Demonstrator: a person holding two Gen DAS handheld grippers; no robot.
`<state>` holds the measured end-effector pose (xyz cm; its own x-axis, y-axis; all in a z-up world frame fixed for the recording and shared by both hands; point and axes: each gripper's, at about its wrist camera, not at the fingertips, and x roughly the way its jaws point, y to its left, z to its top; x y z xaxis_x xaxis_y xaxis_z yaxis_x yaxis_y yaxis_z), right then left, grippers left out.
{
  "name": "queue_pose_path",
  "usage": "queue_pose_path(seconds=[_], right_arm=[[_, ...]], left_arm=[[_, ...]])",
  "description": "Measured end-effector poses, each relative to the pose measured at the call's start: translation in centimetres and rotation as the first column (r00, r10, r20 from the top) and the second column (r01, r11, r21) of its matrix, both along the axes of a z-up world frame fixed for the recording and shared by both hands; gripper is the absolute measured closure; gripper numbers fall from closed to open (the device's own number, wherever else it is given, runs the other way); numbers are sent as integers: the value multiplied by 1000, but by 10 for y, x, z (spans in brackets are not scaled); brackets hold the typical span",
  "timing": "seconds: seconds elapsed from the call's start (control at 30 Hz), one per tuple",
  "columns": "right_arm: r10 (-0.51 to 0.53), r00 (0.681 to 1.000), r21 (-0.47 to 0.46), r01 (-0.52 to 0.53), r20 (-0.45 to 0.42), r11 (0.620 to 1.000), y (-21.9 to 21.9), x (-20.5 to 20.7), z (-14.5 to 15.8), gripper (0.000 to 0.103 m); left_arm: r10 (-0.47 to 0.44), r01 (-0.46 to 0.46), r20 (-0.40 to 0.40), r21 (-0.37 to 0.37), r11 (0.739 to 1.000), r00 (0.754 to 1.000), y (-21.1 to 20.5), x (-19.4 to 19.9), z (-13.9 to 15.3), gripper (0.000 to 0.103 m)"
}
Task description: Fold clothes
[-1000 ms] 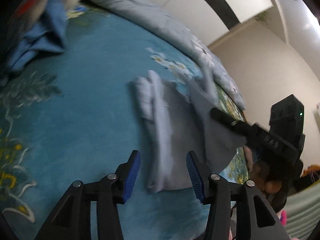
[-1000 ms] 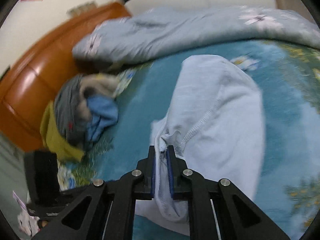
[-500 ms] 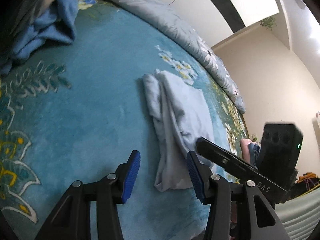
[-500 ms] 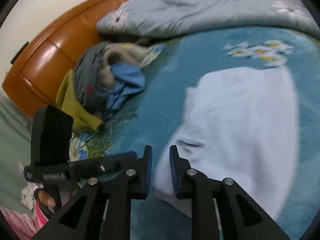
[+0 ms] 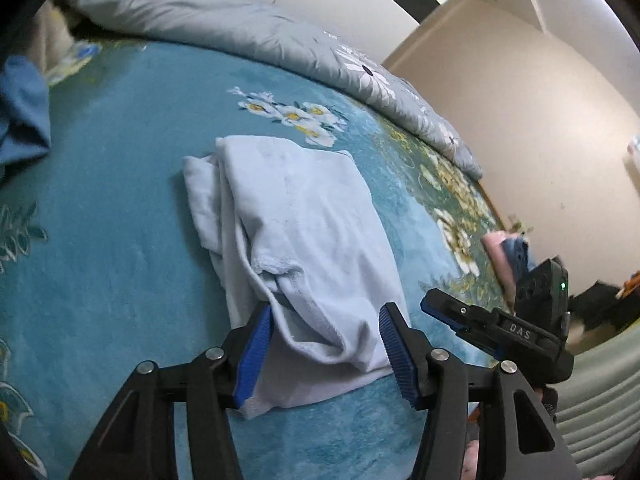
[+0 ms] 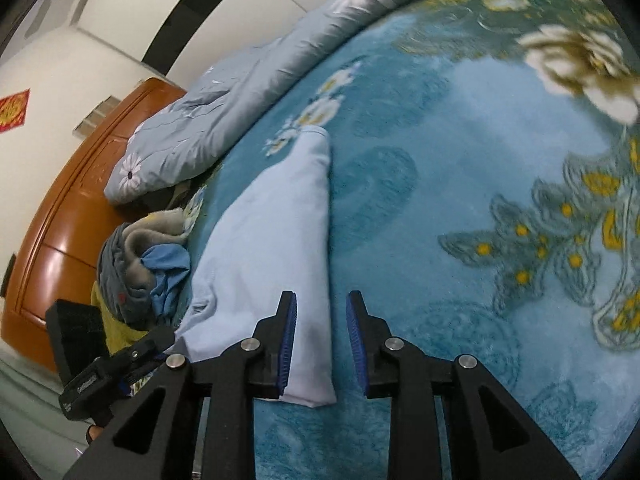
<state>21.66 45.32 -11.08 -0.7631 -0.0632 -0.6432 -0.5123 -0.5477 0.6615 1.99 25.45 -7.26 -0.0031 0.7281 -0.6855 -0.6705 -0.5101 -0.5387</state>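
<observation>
Jaws of left gripper (image 5: 326, 346) spread wide, straddling near hem of folded pale-blue garment (image 5: 304, 236); right gripper (image 6: 320, 340) parted, empty, at its corner. Garment lies on teal floral blanket (image 5: 120, 208); clothes pile (image 6: 140, 268) and grey quilt (image 5: 224, 20) beyond.

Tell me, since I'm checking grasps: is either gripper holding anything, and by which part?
Nothing is held. The left gripper and right gripper are both open over the folded light-blue garment.
</observation>
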Motion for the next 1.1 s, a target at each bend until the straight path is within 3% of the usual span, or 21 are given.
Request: queue_pose_path(seconds=[0.17, 0.33, 0.47, 0.63, 0.7, 0.73, 0.8, 0.9, 1.1], right_arm=[[38, 999, 2, -38, -11, 999, -4, -3, 1, 77], [30, 999, -15, -30, -11, 999, -4, 1, -5, 76], [31, 999, -25, -31, -8, 999, -4, 5, -8, 76], [32, 999, -41, -32, -8, 999, -4, 8, -13, 74], [36, 999, -51, -36, -10, 998, -5, 7, -15, 73], [43, 999, -56, -43, -9, 998, -6, 7, -16, 73], [51, 999, -59, -52, -7, 997, -8, 7, -16, 73], [47, 999, -65, -47, -7, 997, -8, 9, -16, 73], [36, 999, -78, -37, -14, 996, -5, 18, -17, 73]], left_arm=[[13, -12, -99, 9, 1000, 995, -1, 4, 14, 44], [-53, 48, -101, -51, 998, 993, 14, 14, 3, 44], [-45, 46, 13, -65, 997, 999, 9, 7, -20, 44], [-107, 87, 192, 112, 990, 976, -10, 2, -26, 46], [-104, 70, 252, 141, 987, 962, -14, -3, -32, 48], [-89, 53, 272, 134, 990, 958, -15, -6, -37, 51], [-64, 24, 313, 130, 991, 948, -18, -10, -46, 73], [-32, -14, 360, 125, 992, 932, -24, -15, -57, 94], [-13, -33, 373, 115, 993, 928, -39, -13, -68, 96]])
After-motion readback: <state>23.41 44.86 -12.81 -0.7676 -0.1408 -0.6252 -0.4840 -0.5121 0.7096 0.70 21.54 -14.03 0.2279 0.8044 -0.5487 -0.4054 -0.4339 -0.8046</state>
